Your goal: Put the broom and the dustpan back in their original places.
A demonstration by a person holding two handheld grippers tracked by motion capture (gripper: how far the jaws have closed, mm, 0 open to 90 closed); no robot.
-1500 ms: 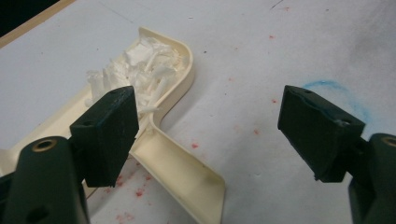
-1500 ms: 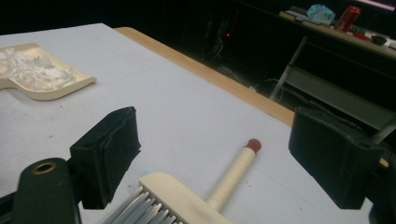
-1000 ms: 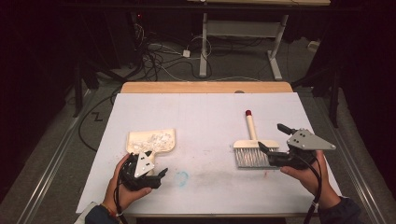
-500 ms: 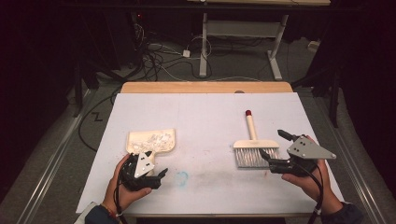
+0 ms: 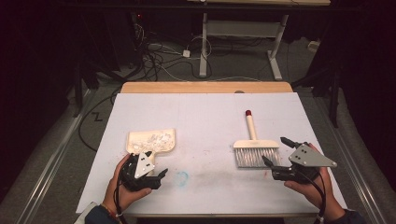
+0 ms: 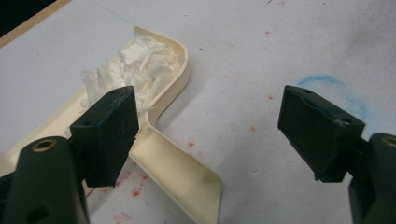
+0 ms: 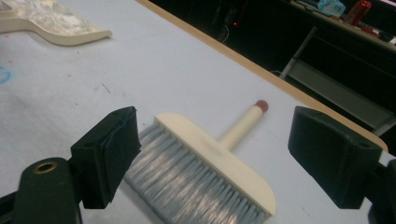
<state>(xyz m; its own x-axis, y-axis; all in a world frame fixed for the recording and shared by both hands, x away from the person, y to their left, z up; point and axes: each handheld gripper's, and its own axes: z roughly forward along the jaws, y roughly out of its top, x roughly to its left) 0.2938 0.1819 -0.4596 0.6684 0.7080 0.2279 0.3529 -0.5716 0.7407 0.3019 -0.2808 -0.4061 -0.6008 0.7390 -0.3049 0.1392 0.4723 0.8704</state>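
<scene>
A cream dustpan [image 5: 152, 141] full of white paper scraps [image 6: 135, 65] lies near the table's [image 5: 205, 116] front-left corner. A brush [image 5: 255, 148] lies toward the front-right. Both the left gripper [image 5: 148, 173] and right gripper [image 5: 276, 155] are spread wide, grasping nothing. Sweeping looks finished; emptying the pan likely comes next, starting with a grip on its handle. The left gripper view reveals red specks and a blue ring [image 6: 331, 88].

Dim room, tangled cables [image 5: 159, 56] on grey floor [image 5: 56, 140], white-legged desk [image 5: 243, 32] beyond.
</scene>
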